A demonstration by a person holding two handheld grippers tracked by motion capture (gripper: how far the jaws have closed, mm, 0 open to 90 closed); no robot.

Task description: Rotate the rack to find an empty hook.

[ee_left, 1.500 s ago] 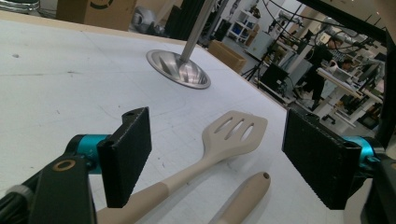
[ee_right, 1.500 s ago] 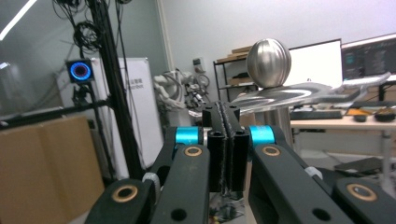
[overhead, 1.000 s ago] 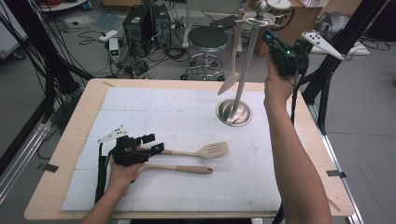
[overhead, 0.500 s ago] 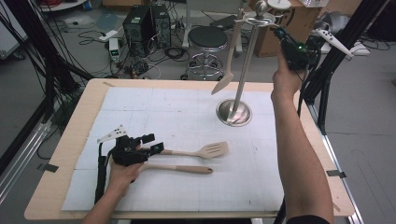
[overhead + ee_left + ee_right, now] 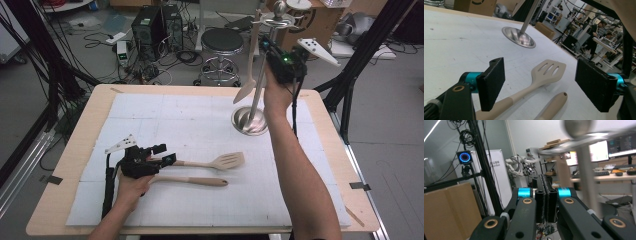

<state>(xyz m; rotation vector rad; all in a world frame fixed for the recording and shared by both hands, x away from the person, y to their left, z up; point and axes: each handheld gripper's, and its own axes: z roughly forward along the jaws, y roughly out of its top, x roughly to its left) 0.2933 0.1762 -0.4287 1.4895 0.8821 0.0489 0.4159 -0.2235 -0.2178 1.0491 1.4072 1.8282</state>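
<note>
A pale slotted spatula point(image 5: 227, 161) lies on the white mat, its handle running between the jaws of my left gripper point(image 5: 164, 154), which stands open around it. In the left gripper view the spatula's head point(image 5: 549, 71) lies ahead of the open left gripper point(image 5: 540, 75). A second wooden utensil point(image 5: 192, 180) lies just in front of it. A metal stand point(image 5: 249, 121) rises at the back right, and a wooden spatula point(image 5: 248, 85) hangs from its top. My right gripper point(image 5: 267, 47) is held high beside the stand's pole point(image 5: 586, 182). The right gripper point(image 5: 546, 178) is shut, with nothing seen between its pads.
The white mat point(image 5: 165, 115) covers most of the wooden table point(image 5: 75, 150). Behind the table stand a black stool point(image 5: 221, 40) and computer towers point(image 5: 150, 25) among floor cables. A black frame leg point(image 5: 360, 55) slants past the table's right back corner.
My right gripper has come back left, closer to the stand's pole. The hanging spatula has shifted slightly. The left gripper and the utensils on the mat have not moved.
</note>
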